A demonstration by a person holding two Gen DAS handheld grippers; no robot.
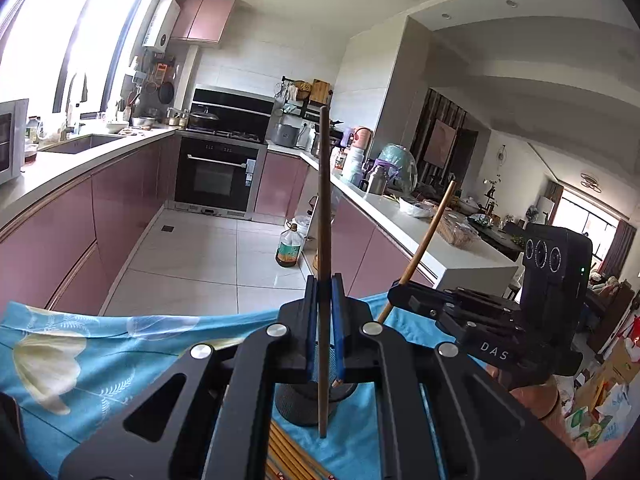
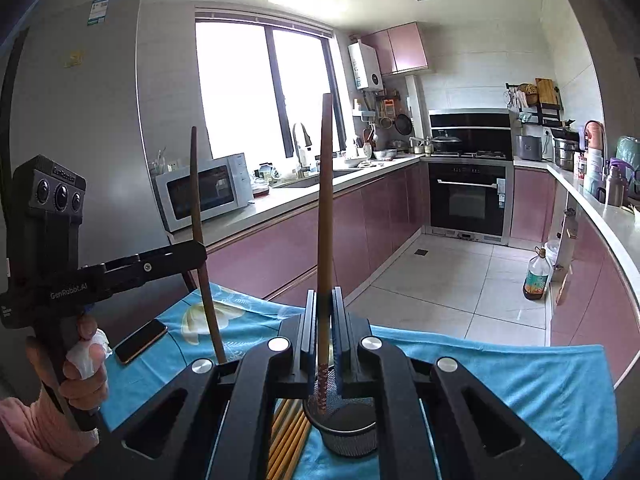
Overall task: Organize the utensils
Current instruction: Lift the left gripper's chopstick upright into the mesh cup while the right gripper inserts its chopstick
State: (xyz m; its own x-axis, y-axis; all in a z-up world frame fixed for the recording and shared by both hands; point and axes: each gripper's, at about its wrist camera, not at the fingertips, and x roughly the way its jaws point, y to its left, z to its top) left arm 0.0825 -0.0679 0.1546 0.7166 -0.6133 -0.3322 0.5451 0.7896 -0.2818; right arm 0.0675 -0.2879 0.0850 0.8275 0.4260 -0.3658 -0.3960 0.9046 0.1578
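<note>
**Spotter:** While you hold both sticks upright, mind their lower tips. Your left tongs are clenched on a dark brown wooden chopstick, and its tip hangs just above the blue floral cloth on the surface, in front of the dark mesh cylinder holder rather than inside it.

**Operator:** And the right?

**Spotter:** Your right tongs are clenched on a lighter brown wooden chopstick, whose patterned tip sits right over the holder's mouth (in the right wrist view it looks just at the rim). I'd lower that one straight down first, keep it vertical, and let go only once the tip is well inside. Then bring the left stick back over the opening; a tilted drop could tip the holder, I judge.

**Operator:** Count?

**Spotter:** Two chopsticks are held, one per tong. One holder. A bundle of pale yellow bamboo chopsticks lies flat on the cloth beside the holder; I can make out about five, the rest hidden by the tongs. One black phone lies on the cloth's edge.
</note>
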